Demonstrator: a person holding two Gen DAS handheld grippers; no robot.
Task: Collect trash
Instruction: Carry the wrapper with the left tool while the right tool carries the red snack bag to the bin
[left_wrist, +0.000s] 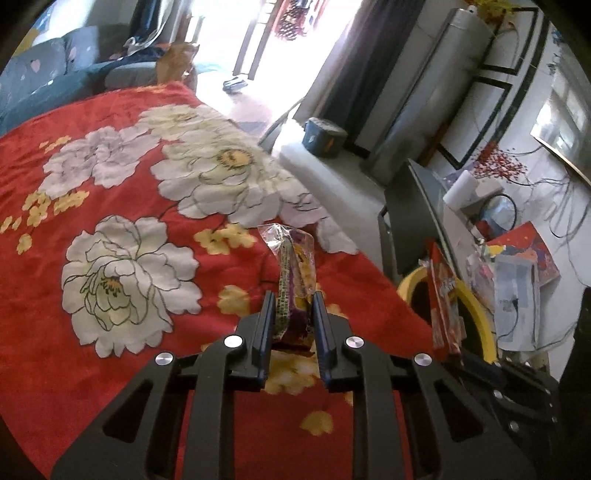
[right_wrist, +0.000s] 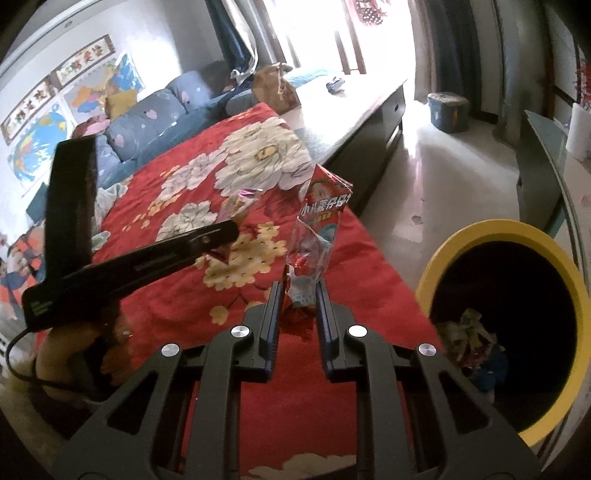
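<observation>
Now the left tongs (left_wrist: 293, 295) grasp a purple-yellow snack wrapper (left_wrist: 295, 266) at frame centre; the right tongs (right_wrist: 298, 288) grasp a red snack bag (right_wrist: 317, 229), left of the yellow-rimmed bin (right_wrist: 443, 254).

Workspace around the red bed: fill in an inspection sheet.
Surface: red floral blanket over the bed, rumpled.
Job's things: purple-yellow snack wrapper; red printed snack bag; yellow-rimmed black bin beside the bed, crumpled trash inside.
Clutter: papers and boxes on the grey side table.
Grippers: left hand-held gripper shut on the wrapper; right hand-held gripper shut on the bag.
Cables: black cord below the left tool; loose wires by the wall.
Surroundings: blue floral sofa, bright window.
</observation>
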